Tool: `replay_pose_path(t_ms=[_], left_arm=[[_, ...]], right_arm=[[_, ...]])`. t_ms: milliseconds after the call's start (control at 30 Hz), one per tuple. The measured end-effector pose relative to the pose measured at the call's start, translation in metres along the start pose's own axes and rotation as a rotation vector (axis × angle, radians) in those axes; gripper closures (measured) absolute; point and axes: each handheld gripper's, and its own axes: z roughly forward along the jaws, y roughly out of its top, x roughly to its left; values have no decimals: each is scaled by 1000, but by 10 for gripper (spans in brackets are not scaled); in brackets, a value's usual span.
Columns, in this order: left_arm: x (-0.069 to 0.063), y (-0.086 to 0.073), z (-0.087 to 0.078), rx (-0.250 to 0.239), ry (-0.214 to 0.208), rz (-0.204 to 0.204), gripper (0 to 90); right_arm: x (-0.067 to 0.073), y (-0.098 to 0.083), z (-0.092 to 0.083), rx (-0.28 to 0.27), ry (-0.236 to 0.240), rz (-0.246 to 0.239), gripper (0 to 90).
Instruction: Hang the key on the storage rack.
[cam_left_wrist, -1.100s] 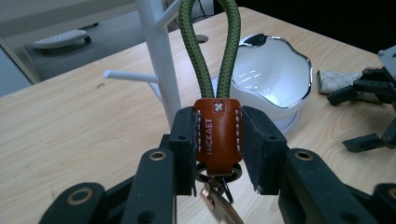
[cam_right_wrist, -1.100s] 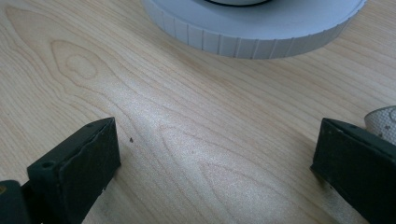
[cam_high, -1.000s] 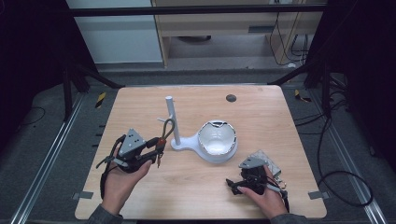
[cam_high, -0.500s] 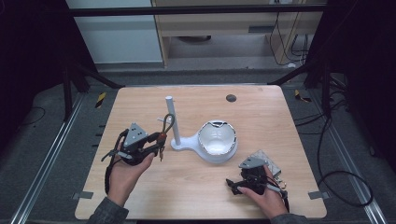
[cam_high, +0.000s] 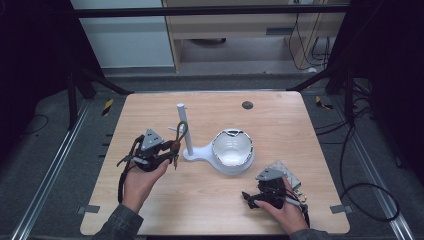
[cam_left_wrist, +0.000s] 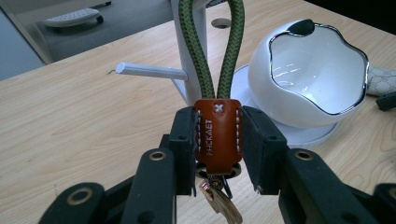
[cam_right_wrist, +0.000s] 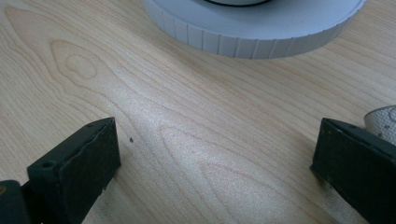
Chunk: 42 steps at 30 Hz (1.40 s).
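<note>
My left gripper (cam_left_wrist: 217, 140) (cam_high: 172, 148) is shut on the brown leather tab of a keychain (cam_left_wrist: 217, 133). The keychain's green cord loop (cam_left_wrist: 210, 44) (cam_high: 182, 131) rises in front of the white stand's post (cam_high: 183, 131), and keys hang below the tab. The stand has a short side peg (cam_left_wrist: 152, 71) and a white bowl with a chrome rim (cam_left_wrist: 317, 70) (cam_high: 232, 150) on its base. My right gripper (cam_right_wrist: 215, 163) (cam_high: 248, 198) stands open low over the bare wood near the table's front right, close to the stand's white base (cam_right_wrist: 252, 23).
A patterned beige pouch (cam_high: 286, 172) lies beside my right hand, and its edge (cam_right_wrist: 383, 122) shows by the right jaw. A dark round grommet (cam_high: 247, 105) sits in the table's far side. Black frame bars and cables surround the wooden table (cam_high: 280, 125).
My left hand has carried the keychain forward and right, closer to the stand's post. The right hand has kept still.
</note>
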Motion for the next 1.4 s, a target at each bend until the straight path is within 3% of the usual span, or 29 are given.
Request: replay_pose_path(t_ms=[833, 1033, 1167, 1400], left_arm=[[-1, -1, 14, 20, 9, -1, 643], [1, -12, 13, 20, 25, 4, 460], [4, -29, 18, 56, 37, 22, 311], [13, -63, 30, 95, 60, 28, 132]], right_arm=[[0, 0, 0, 2, -7, -1, 8], [0, 0, 0, 2, -7, 0, 8], [0, 0, 0, 2, -9, 3, 8], [0, 0, -1, 2, -9, 5, 7]])
